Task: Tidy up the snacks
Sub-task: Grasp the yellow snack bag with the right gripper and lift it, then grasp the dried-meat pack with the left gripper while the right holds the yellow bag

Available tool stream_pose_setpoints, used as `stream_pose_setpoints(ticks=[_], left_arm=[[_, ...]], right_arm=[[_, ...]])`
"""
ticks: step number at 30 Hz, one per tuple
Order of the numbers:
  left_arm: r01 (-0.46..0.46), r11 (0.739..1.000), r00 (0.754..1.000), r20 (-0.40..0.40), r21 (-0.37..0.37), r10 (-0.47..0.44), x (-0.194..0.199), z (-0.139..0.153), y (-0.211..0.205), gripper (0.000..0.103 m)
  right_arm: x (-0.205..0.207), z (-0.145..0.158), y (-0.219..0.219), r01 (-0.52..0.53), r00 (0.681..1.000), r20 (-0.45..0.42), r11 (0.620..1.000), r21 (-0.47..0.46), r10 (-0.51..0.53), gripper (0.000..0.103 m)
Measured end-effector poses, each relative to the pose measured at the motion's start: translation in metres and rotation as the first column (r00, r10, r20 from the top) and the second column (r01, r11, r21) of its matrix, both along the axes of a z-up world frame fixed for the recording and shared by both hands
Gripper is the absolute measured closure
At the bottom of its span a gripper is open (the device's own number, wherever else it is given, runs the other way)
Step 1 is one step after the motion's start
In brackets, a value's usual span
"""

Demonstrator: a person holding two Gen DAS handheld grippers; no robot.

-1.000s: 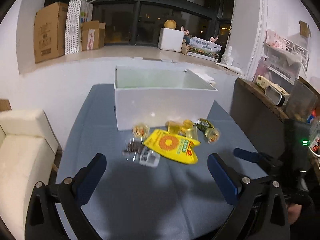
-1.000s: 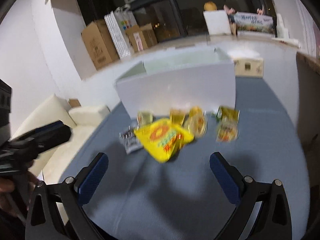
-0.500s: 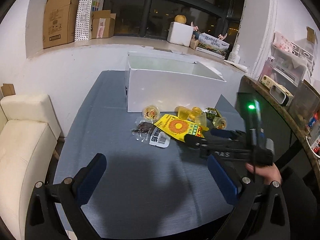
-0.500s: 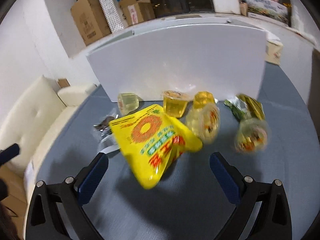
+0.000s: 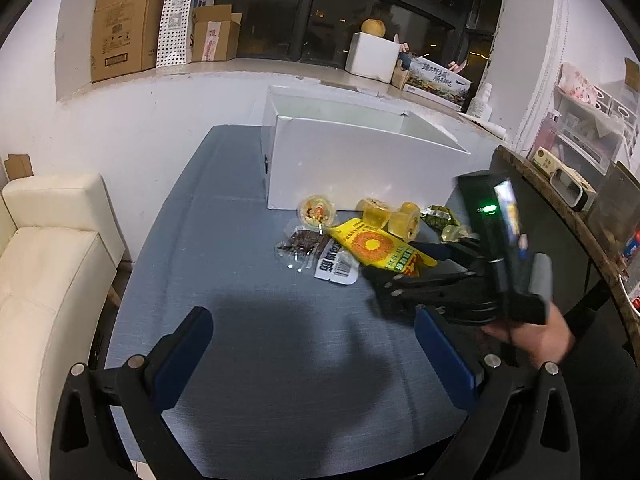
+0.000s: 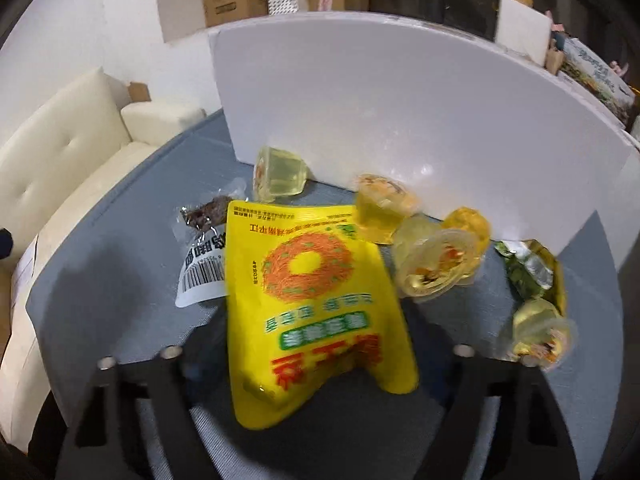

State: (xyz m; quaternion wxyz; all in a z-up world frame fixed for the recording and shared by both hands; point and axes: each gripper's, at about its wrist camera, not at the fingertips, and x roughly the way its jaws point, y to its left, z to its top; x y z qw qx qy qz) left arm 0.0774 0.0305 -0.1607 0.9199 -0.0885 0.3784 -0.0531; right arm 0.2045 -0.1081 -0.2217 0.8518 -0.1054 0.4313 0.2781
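A yellow snack bag [image 5: 376, 249] [image 6: 316, 304] lies on the blue table in front of a white open box [image 5: 360, 160] [image 6: 400, 112]. Several jelly cups [image 5: 318, 211] [image 6: 436, 264], a dark dried-fruit packet [image 5: 300, 242] [image 6: 204, 216] and a green-gold packet [image 6: 528, 268] lie around it. My right gripper [image 5: 404, 268] [image 6: 320, 364] is open, its fingers either side of the bag's near end. My left gripper [image 5: 312, 344] is open and empty, held back over the table.
A cream sofa [image 5: 44, 264] stands left of the table [image 5: 248, 360]. A wooden shelf edge [image 5: 560, 216] with small items runs along the right. Cardboard boxes [image 5: 124, 24] sit on the window ledge behind.
My right gripper has moved forward and down to the yellow bag, its fingers now straddling the bag's near end. My left gripper has drawn back and up a little.
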Motion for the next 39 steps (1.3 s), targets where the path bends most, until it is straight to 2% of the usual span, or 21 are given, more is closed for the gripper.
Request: stream_pose_setpoints(ticks=[2, 4, 6, 8, 10, 16, 18, 21, 24, 27, 28, 32, 33, 34, 36, 37, 39], left_arm=[[-0.005, 1.000, 1.000, -0.003, 0.002, 0.005, 0.002, -0.002, 0.002, 0.000], [-0.005, 1.000, 1.000, -0.007, 0.008, 0.005, 0.007, -0.005, 0.003, 0.000], [-0.011, 1.000, 1.000, -0.021, 0.017, 0.011, 0.013, -0.009, 0.004, 0.000], [-0.005, 1.000, 1.000, -0.025, 0.016, 0.006, 0.018, -0.011, 0.003, 0.000], [0.011, 1.000, 1.000, -0.023, 0.026, -0.010, 0.023, -0.014, 0.000, 0.000], [0.085, 0.990, 0.995, -0.068, 0.111, -0.078, 0.067, -0.030, -0.015, 0.000], [0.108, 0.984, 0.992, -0.085, 0.141, -0.097, 0.086, -0.037, -0.023, 0.000], [0.154, 0.980, 0.983, -0.117, 0.125, -0.140, 0.109, -0.048, -0.031, 0.000], [0.177, 0.963, 0.976, -0.162, 0.203, -0.145, 0.129, -0.063, -0.042, 0.000], [0.201, 0.957, 0.966, -0.202, 0.208, -0.159, 0.141, -0.075, -0.042, 0.000], [0.204, 0.962, 0.966, -0.195, 0.183, -0.168, 0.143, -0.075, -0.037, 0.000], [0.221, 0.958, 0.965, -0.185, 0.184, -0.187, 0.146, -0.071, -0.029, 0.000], [0.228, 0.956, 0.964, -0.183, 0.185, -0.195, 0.145, -0.070, -0.029, 0.003], [0.239, 0.954, 0.963, -0.173, 0.182, -0.208, 0.143, -0.066, -0.029, 0.015], [0.238, 0.955, 0.964, -0.162, 0.178, -0.210, 0.138, -0.060, -0.031, 0.022], [0.236, 0.958, 0.964, -0.160, 0.160, -0.211, 0.135, -0.058, -0.027, 0.032], [0.231, 0.964, 0.967, -0.141, 0.130, -0.212, 0.129, -0.051, -0.022, 0.042]], right_arm=[[-0.005, 0.005, -0.010, 0.006, 0.999, -0.038, 0.998, 0.061, -0.004, 0.041], [-0.011, 0.006, -0.016, 0.015, 0.999, -0.045, 0.998, 0.060, -0.012, 0.041], [-0.020, 0.007, -0.019, 0.001, 1.000, -0.013, 0.999, 0.037, 0.000, 0.042], [-0.024, 0.012, -0.026, 0.002, 1.000, -0.028, 0.997, 0.081, 0.000, 0.048], [-0.030, 0.021, -0.045, 0.023, 1.000, -0.007, 0.992, 0.124, -0.023, 0.049], [-0.061, 0.052, -0.097, 0.119, 0.992, 0.009, 0.957, 0.263, -0.126, 0.049], [-0.066, 0.056, -0.108, 0.136, 0.989, 0.021, 0.955, 0.262, -0.146, 0.049], [-0.073, 0.060, -0.120, 0.155, 0.986, 0.021, 0.948, 0.277, -0.167, 0.049], [-0.082, 0.058, -0.132, 0.173, 0.982, 0.016, 0.940, 0.295, -0.186, 0.049], [-0.082, 0.054, -0.128, 0.179, 0.982, 0.010, 0.934, 0.308, -0.191, 0.049], [-0.082, 0.054, -0.130, 0.178, 0.982, 0.010, 0.934, 0.310, -0.191, 0.049], [-0.077, 0.050, -0.125, 0.179, 0.982, 0.001, 0.927, 0.328, -0.189, 0.049], [-0.078, 0.049, -0.125, 0.178, 0.982, 0.000, 0.927, 0.330, -0.188, 0.049], [-0.078, 0.048, -0.124, 0.175, 0.982, 0.002, 0.928, 0.330, -0.186, 0.049], [-0.077, 0.046, -0.122, 0.171, 0.983, -0.002, 0.927, 0.333, -0.181, 0.049], [-0.077, 0.045, -0.122, 0.170, 0.984, -0.002, 0.928, 0.333, -0.180, 0.049], [-0.078, 0.045, -0.121, 0.168, 0.984, -0.001, 0.928, 0.331, -0.178, 0.049]])
